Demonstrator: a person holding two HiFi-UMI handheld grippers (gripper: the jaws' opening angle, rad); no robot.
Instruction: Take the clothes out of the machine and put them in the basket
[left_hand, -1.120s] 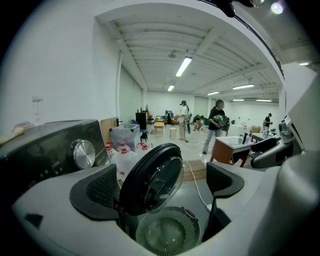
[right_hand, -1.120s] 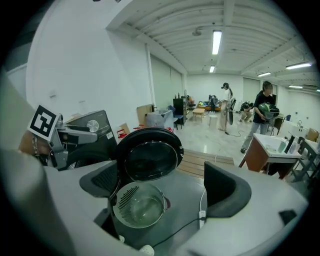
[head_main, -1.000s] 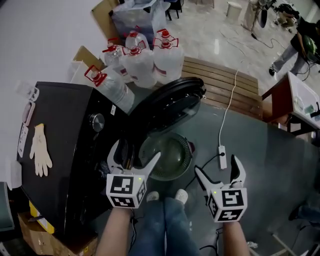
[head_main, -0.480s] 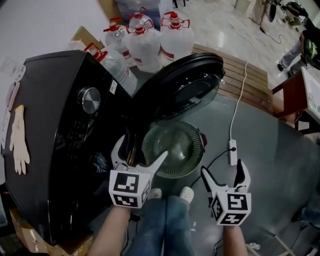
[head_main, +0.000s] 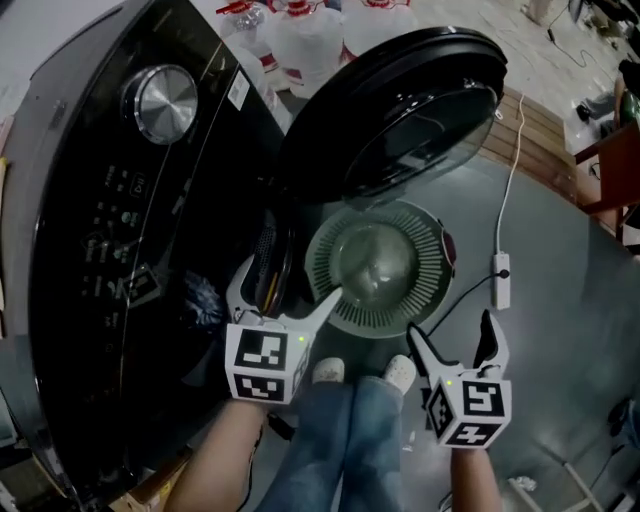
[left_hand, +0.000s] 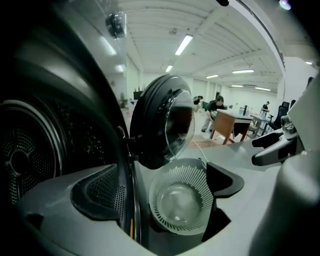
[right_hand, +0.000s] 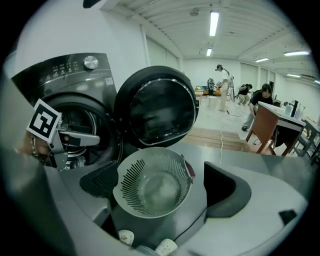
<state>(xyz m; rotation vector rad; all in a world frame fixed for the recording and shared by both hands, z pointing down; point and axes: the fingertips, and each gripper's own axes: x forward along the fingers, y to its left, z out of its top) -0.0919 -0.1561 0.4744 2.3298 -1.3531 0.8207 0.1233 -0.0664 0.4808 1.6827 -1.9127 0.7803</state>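
Basket (head_main: 385, 262) round, mouth up, by machine door (head_main: 420, 110), L hand-held gripper (head_main: 287, 282), R hand-held gripper (head_main: 451, 327) spread, prob. empty

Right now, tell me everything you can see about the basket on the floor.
The basket is a round, pale grey-green bowl, plastic by its look, with slotted sides, a solid bottom and a dark red tab at its rim. It stands upright and empty on the grey floor, below the washer's open door and just ahead of the person's shoes. Nothing else seems to touch it.
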